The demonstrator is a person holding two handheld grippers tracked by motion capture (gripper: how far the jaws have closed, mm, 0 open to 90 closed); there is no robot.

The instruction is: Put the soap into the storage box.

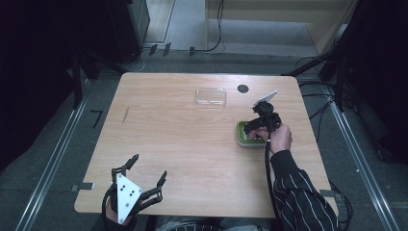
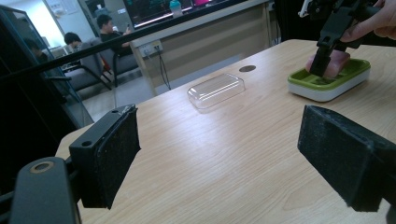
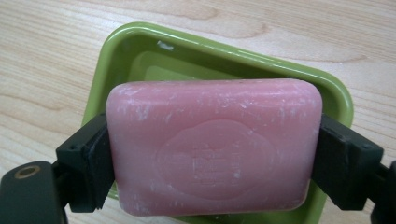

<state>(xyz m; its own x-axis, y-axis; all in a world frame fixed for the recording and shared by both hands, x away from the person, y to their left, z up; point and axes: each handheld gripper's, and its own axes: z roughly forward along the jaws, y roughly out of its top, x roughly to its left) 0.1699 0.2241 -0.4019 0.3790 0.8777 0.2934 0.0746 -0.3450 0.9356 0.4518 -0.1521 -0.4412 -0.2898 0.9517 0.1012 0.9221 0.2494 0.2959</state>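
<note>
The right gripper (image 1: 257,129) has its jaws closed on the two short ends of a pink bar of soap (image 3: 212,144), and the bar sits over the green soap dish (image 3: 224,51), at or just above its well; whether it rests on the dish floor cannot be told. Gripping end to end keeps the broad stamped face clear and spreads the squeeze along the bar's longest line, which probably suits something slick that might slip out of a sideways pinch. In the left gripper view the soap (image 2: 332,63) shows tilted against the far side of the dish (image 2: 329,84), with the right gripper (image 2: 322,63) coming down on it from above, steeply enough for the jaws to clear the dish's rim. The dish stands on the wooden bench (image 1: 192,144), toward the person's right. Its clear plastic lid (image 1: 210,96) lies well apart from the dish, farther from the person and to the dish's left, beside a small dark round hole (image 1: 243,88) in the bench top; set there, it leaves the dish free to reach. The left gripper (image 1: 144,175) waits far from the dish near the person's edge of the bench, jaws spread wide and holding nothing, likely kept ready to steady the dish or fetch the lid.
</note>
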